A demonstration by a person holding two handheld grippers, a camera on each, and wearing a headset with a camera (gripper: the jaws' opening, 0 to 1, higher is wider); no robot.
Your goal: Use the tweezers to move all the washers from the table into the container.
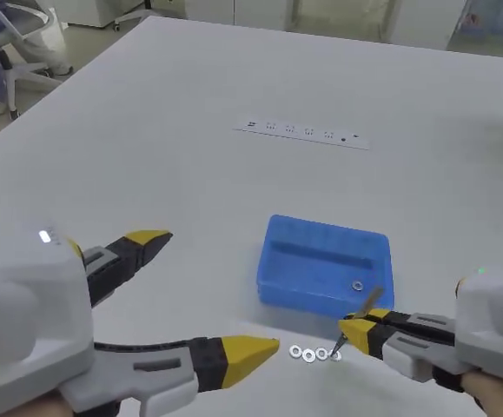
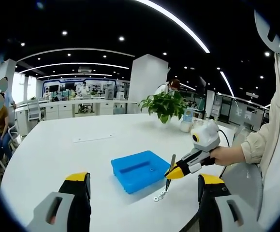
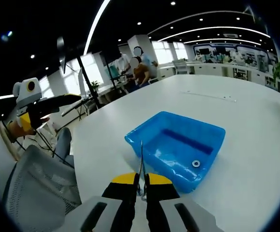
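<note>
A blue container (image 1: 314, 300) sits on the white table and holds one washer (image 1: 358, 285). A short row of washers (image 1: 308, 354) lies on the table just in front of it. My right gripper (image 1: 356, 331) is shut on the tweezers (image 1: 364, 313), which slant down to the right end of that row. Whether the tips hold a washer, I cannot tell. In the right gripper view the tweezers (image 3: 141, 157) stick up from the shut gripper (image 3: 140, 182) toward the container (image 3: 152, 147) and its washer (image 3: 196, 163). My left gripper (image 1: 201, 295) hovers open to the left, holding nothing.
A white power strip (image 1: 303, 133) lies further back on the table (image 1: 147, 130). An office chair (image 1: 25, 43) stands beyond the far left corner. A potted plant (image 2: 166, 104) sits at the table's far side in the left gripper view. People sit at desks behind.
</note>
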